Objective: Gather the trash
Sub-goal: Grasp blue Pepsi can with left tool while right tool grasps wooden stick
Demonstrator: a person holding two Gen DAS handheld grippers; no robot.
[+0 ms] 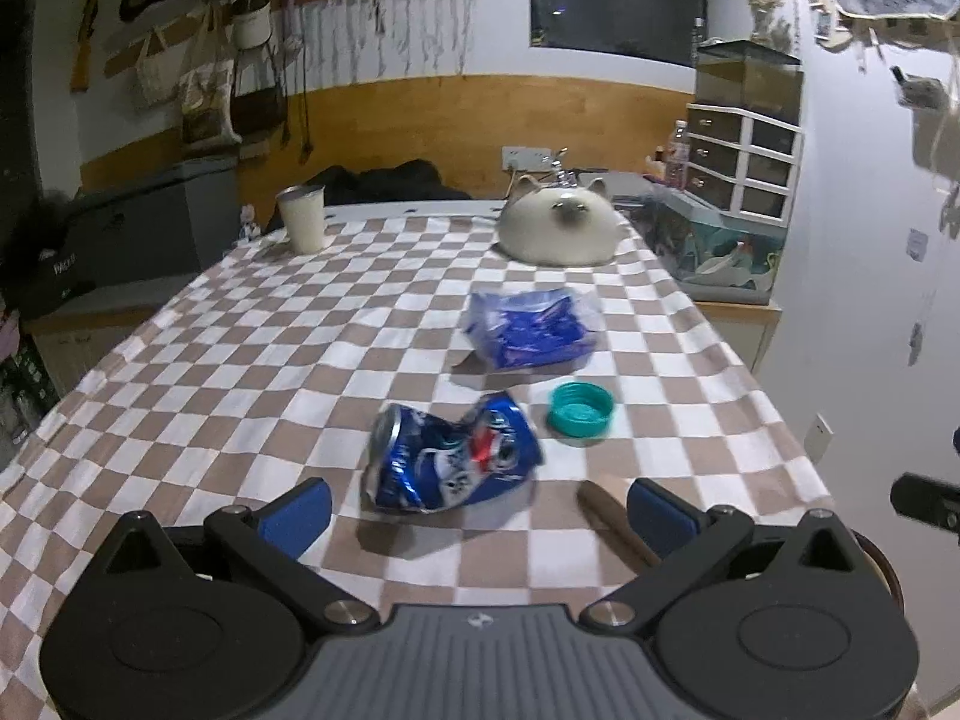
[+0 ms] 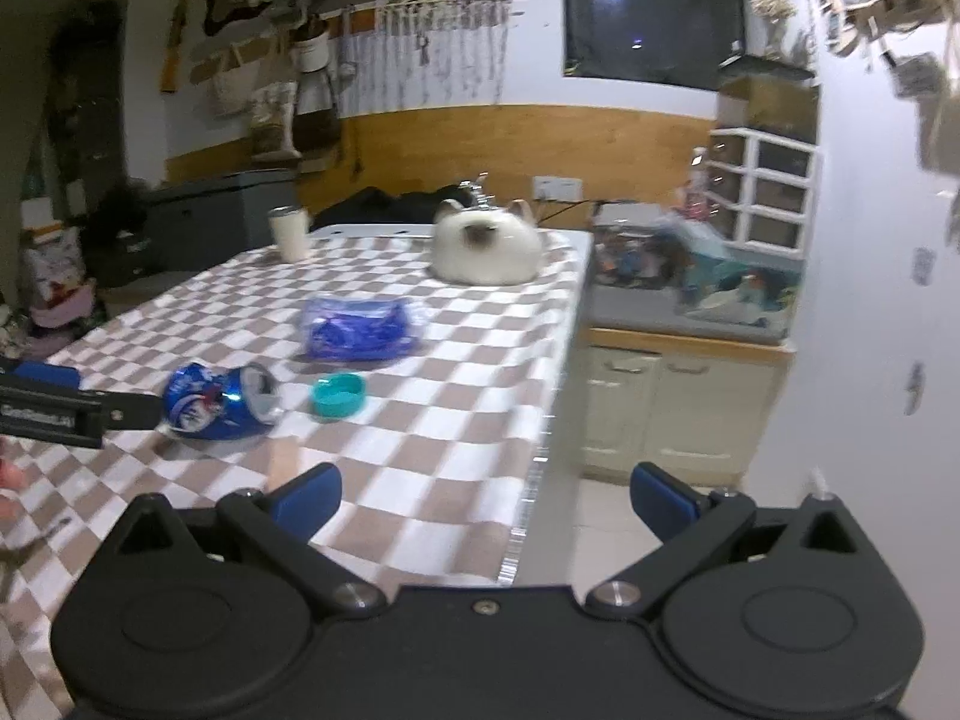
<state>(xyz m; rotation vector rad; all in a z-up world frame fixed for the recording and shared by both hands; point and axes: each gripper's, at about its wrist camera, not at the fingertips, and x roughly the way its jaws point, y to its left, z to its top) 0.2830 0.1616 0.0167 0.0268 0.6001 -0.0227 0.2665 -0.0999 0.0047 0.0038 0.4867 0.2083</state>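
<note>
A crushed blue can (image 1: 450, 459) (image 2: 219, 403) lies on its side on the checked tablecloth (image 1: 240, 360). Behind it sit a teal bottle cap (image 1: 581, 410) (image 2: 338, 396) and a crumpled blue wrapper (image 1: 531, 329) (image 2: 360, 327). A brown stick-like piece (image 1: 612, 521) lies by the right finger. My left gripper (image 1: 480, 513) is open just short of the can, nothing between its fingers. My right gripper (image 2: 483, 501) is open over the table's right edge, holding nothing. The left gripper's finger (image 2: 66, 405) shows at the far left of the right wrist view, beside the can.
A cat-shaped white ornament (image 1: 558, 228) (image 2: 487, 249) and a white cup (image 1: 302, 219) (image 2: 290, 233) stand at the far end of the table. The table edge (image 2: 540, 456) drops to the floor, with a cabinet (image 2: 678, 402) and drawer unit (image 1: 741, 162) beyond.
</note>
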